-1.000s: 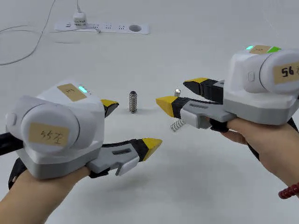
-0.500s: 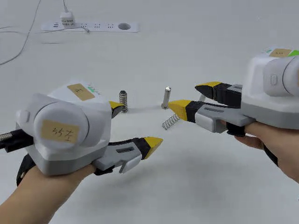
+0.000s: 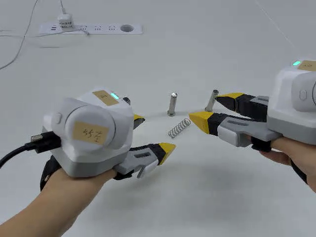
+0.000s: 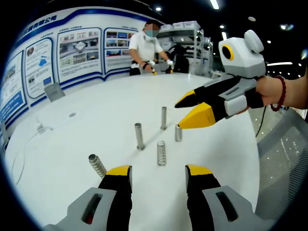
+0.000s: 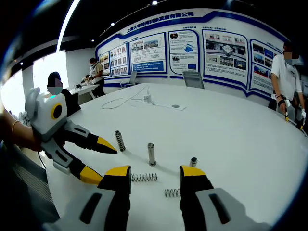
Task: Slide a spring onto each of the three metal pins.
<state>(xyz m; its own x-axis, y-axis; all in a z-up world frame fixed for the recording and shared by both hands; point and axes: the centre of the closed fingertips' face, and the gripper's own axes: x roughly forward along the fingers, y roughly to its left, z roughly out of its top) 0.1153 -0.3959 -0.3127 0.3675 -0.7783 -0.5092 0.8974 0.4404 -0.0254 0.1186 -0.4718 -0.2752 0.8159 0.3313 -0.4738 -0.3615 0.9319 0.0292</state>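
Two bare metal pins (image 3: 172, 104) (image 3: 212, 100) stand on the white table. A loose spring (image 3: 179, 128) lies in front of them. My left gripper (image 3: 150, 134) is open and empty, its body covering the third pin. That pin (image 4: 97, 165) wears a spring and stands just left of my left gripper (image 4: 159, 169). My right gripper (image 3: 210, 108) is open and empty beside the right pin. In the right gripper view, two loose springs (image 5: 144, 177) (image 5: 172, 192) lie just ahead of my right gripper (image 5: 155, 171), with the sprung pin (image 5: 119, 140) and a bare pin (image 5: 151, 153) behind.
A white power strip (image 3: 91, 28) with a plug and cable lies at the far edge of the table. A black cable (image 3: 19, 150) trails from the left gripper. People stand at benches far off in the gripper views.
The left gripper has moved right and now covers the sprung pin. The right gripper has drawn back to the right, uncovering the second bare pin. The camera has shifted too.
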